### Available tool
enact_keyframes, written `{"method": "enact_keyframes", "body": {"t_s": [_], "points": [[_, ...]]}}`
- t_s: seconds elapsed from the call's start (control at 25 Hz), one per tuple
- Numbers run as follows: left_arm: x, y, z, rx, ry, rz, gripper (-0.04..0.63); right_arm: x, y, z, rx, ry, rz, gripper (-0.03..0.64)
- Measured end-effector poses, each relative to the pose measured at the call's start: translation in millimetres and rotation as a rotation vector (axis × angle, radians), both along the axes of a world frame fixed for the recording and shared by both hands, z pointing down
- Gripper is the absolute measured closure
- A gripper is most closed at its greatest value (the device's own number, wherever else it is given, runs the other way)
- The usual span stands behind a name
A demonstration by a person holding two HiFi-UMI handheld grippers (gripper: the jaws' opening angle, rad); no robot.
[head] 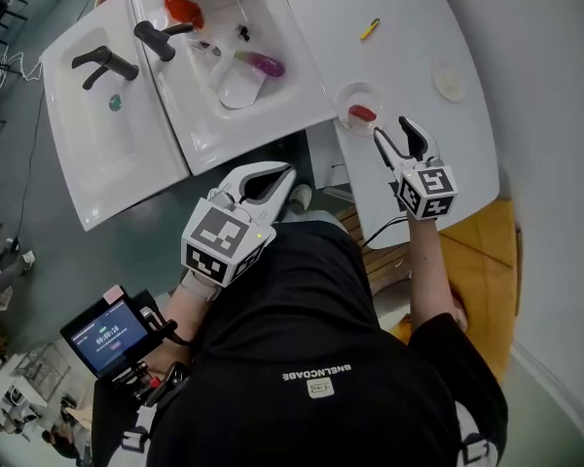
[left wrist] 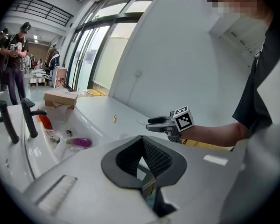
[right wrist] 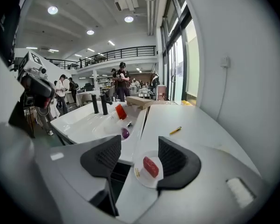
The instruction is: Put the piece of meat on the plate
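Red and blocky, the piece of meat (right wrist: 150, 167) lies on a small round plate (right wrist: 142, 180) at the near edge of the white counter (right wrist: 200, 129). Just above it, the right gripper (right wrist: 140, 144) has its jaws apart and empty. The left gripper (left wrist: 141, 141) has its jaws together on nothing. Farther along the counter lies a yellow pen (right wrist: 175, 130), with a sink (right wrist: 91, 120) beside it. Beyond, people stand in a bright hall.

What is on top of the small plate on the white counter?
A red piece of meat lies on the plate, a small yellowish bit beside it. The plate surface under the meat is covered.
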State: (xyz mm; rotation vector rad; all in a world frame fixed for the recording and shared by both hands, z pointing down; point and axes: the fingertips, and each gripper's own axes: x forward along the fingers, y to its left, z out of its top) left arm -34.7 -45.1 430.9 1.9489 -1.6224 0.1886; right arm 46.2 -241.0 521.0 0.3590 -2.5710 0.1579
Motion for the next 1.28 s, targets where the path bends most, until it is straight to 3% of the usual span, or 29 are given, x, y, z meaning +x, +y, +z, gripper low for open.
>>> {"method": "enact_keyframes", "body": {"t_s": [0.28, 0.56, 0.8, 1.0, 1.28], "points": [[-4, -31, -1, 0.041, -0.014, 0.115, 0.575, 9, 15, -27, 0.009, -0.074, 0.095, 0.410], [39, -41, -31, 0.101, -0.034, 0.255, 0.575, 60, 54, -76, 0.023, -0.159, 0.211, 0.431], [33, -69, -23, 0.123, -0.025, 0.397, 0.575, 61, 62, -81, 0.025, -0.215, 0.347, 0.440], [68, -67, -41, 0.144, -0.027, 0.500, 0.575, 93, 89, -105, 0.037, -0.253, 0.443, 0.442], [86, -71, -41, 0.148, -0.015, 0.623, 0.575, 114, 113, -115, 0.043, -0.308, 0.572, 0.488]]}}
